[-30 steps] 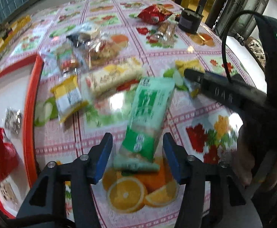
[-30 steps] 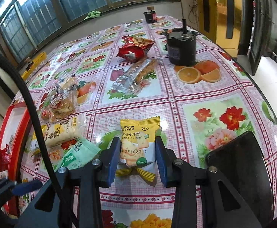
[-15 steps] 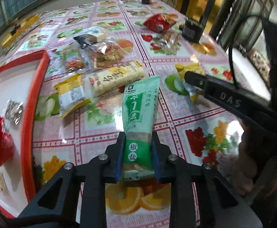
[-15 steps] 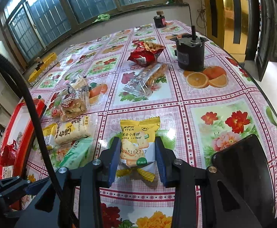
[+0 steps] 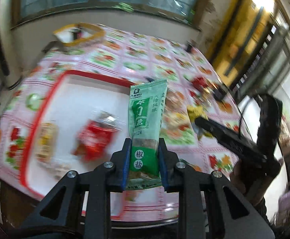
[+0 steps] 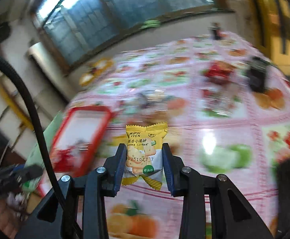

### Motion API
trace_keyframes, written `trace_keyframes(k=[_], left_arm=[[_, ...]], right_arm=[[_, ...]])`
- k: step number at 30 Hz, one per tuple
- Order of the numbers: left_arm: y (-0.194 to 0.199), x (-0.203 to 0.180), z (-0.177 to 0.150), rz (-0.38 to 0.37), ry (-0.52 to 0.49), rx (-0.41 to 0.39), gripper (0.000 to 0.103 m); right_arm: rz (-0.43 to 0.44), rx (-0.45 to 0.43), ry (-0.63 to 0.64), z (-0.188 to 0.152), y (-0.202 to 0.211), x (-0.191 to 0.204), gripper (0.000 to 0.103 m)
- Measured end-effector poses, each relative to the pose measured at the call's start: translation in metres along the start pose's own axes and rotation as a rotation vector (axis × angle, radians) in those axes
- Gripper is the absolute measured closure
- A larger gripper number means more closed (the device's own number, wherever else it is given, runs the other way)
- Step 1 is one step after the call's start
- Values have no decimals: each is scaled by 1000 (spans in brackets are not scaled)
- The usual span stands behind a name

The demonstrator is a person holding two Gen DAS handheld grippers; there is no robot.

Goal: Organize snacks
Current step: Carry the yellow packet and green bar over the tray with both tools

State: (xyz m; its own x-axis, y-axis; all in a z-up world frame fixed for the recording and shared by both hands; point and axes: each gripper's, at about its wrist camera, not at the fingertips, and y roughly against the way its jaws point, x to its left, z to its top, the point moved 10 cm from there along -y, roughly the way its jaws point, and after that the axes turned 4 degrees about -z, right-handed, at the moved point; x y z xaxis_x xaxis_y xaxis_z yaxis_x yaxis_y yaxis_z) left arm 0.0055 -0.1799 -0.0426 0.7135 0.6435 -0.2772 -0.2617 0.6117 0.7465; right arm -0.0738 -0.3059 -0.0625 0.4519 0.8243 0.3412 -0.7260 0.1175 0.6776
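Green plastic snack packet (image 5: pixel 145 131) stands clamped in your left gripper (image 5: pixel 144 164) above the red-rimmed white tray (image 5: pixel 45 107); your right gripper (image 6: pixel 144 166) pinches a yellow cracker packet (image 6: pixel 144 153) over the floral tablecloth (image 6: pixel 224 129).

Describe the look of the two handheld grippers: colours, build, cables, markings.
Both are black, angular frames with triangular cut-outs and silver screw heads. The left gripper and right gripper each have jaws lined with blue pads. A thick black cable arcs past the right gripper. Seen from the left camera, the right gripper's side is black with faint lettering, blurred here.
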Motion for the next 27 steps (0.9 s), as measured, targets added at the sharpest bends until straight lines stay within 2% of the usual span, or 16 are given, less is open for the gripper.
trace_keyframes(k=[2, 6, 9, 11, 17, 20, 23, 27], left_arm=[[10, 33, 11, 35, 68, -22, 76], [16, 79, 27, 85, 150, -50, 76], [10, 104, 36, 123, 173, -49, 76], [-7, 116, 38, 128, 185, -21, 76], [-49, 129, 27, 137, 172, 86, 76], [-62, 134, 24, 163, 172, 104, 76], [-74, 141, 19, 219, 167, 134, 76], [-84, 145, 16, 239, 158, 171, 76]], right_arm=[[68, 26, 30, 1, -13, 32, 68], [149, 84, 63, 2, -42, 77, 68], [152, 100, 102, 13, -61, 99, 68], [154, 104, 119, 22, -78, 114, 68], [121, 176, 101, 16, -130, 127, 68], [120, 199, 103, 11, -141, 127, 68], [113, 199, 137, 10, -149, 131, 68], [118, 223, 137, 7, -161, 131, 68]])
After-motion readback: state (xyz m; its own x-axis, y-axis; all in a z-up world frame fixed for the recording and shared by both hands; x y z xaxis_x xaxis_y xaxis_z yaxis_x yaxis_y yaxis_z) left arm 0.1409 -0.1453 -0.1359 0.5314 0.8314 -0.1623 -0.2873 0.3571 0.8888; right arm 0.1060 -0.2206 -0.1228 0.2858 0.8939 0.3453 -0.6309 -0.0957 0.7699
